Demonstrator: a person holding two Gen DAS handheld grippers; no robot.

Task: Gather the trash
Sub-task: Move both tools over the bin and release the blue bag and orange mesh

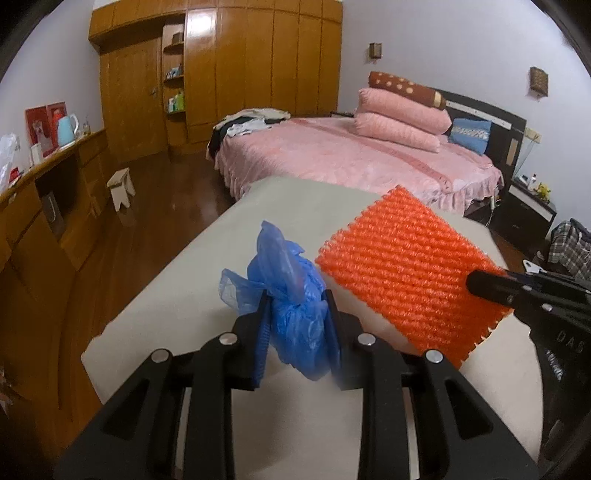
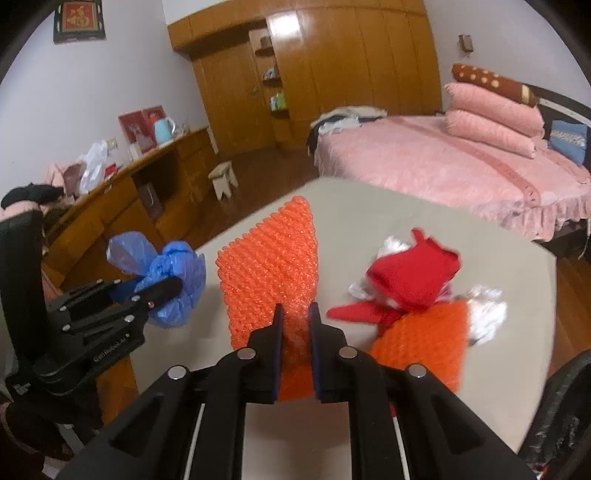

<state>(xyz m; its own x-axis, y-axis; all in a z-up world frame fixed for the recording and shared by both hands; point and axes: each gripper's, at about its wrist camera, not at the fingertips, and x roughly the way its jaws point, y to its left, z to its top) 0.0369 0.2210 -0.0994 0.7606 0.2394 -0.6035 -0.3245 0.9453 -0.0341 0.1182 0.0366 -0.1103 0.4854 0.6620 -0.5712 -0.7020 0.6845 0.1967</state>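
I am holding a crumpled blue plastic bag (image 1: pixel 295 306) clamped in my left tool (image 1: pixel 295 325) and an orange foam-net sheet (image 2: pixel 273 273) pinched in my right tool (image 2: pixel 295 328), both above the beige worktop (image 2: pixel 369 221); remaining red-and-orange scraps (image 2: pixel 410 291) are lying ahead-right, nearer the right tool.

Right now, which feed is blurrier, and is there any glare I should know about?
Right wrist view: softer, the red scrap pile on the table is smeared by motion blur, and glare whites out a wardrobe door. Left wrist view: sharper, the blue bag and orange mesh are crisp; both views bend at the fisheye edges.
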